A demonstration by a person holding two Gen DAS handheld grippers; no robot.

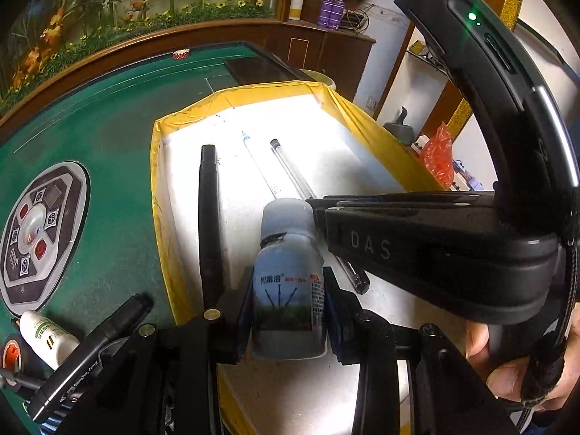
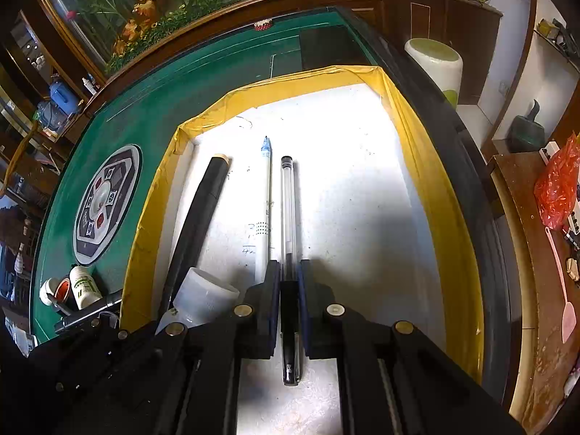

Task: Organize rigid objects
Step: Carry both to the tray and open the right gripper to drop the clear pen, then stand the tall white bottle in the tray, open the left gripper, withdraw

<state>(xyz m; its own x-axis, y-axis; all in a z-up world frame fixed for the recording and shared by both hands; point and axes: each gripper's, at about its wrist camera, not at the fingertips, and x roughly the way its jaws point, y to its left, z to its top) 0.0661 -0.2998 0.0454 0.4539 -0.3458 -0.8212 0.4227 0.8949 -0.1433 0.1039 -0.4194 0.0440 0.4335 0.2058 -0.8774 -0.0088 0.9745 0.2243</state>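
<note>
My left gripper (image 1: 288,311) is shut on a small white labelled bottle (image 1: 288,290) with a grey cap, held over the white tray with yellow taped rim (image 1: 159,188). My right gripper (image 2: 289,275) is shut on a clear pen with black grip (image 2: 288,217), which lies along the tray floor. A black marker (image 2: 197,217) and a white pen with blue tip (image 2: 264,199) lie to the left of the clear pen. The right gripper's body (image 1: 435,246) crosses the left wrist view. The bottle's cap (image 2: 204,297) shows at lower left in the right wrist view.
The tray (image 2: 449,217) sits on a green mahjong table (image 1: 90,137) with a round control panel (image 1: 36,232). Left of the tray lie a white tube (image 1: 47,337), a tape roll (image 1: 11,359) and a black marker (image 1: 90,348). A red chip stack (image 1: 181,53) sits far back.
</note>
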